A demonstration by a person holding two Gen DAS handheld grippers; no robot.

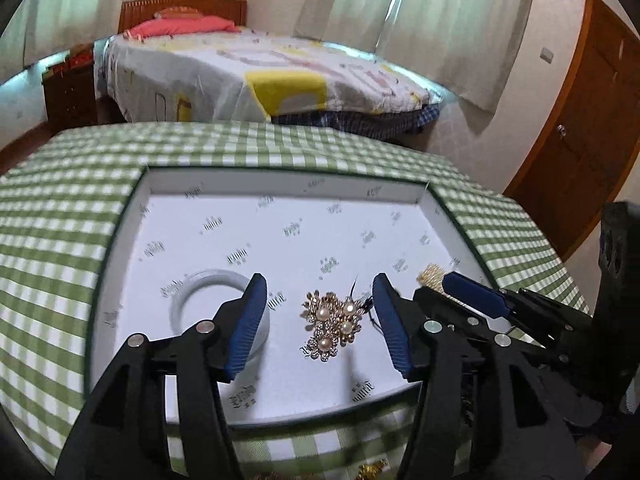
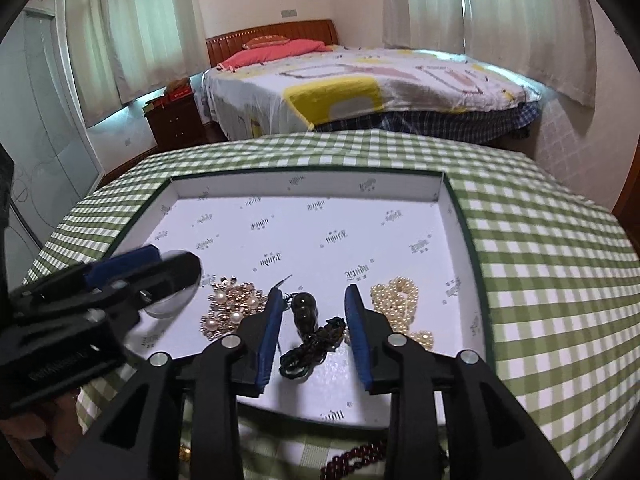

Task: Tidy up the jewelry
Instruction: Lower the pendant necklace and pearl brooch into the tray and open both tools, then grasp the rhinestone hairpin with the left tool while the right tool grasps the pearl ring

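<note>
A shallow white box lid (image 1: 288, 184) (image 2: 304, 184) lies on the green checked tablecloth. In it lie a gold-and-pearl brooch cluster (image 1: 334, 322) (image 2: 232, 308), a white bangle (image 1: 208, 292), a dark gourd pendant on a dark cord (image 2: 310, 330) and a pearl necklace (image 2: 402, 306). My left gripper (image 1: 320, 300) is open, its fingers on either side of the brooch cluster. My right gripper (image 2: 314, 304) is open, its fingers on either side of the dark pendant. Each gripper shows in the other's view: the right (image 1: 476, 292), the left (image 2: 132, 268).
The checked tablecloth (image 1: 60, 208) (image 2: 540, 248) covers the table around the lid. Dark red beads (image 2: 356, 462) and gold pieces (image 1: 372, 470) lie on the cloth in front of the lid. A bed (image 1: 260, 76), curtains and a wooden door (image 1: 580, 120) stand behind.
</note>
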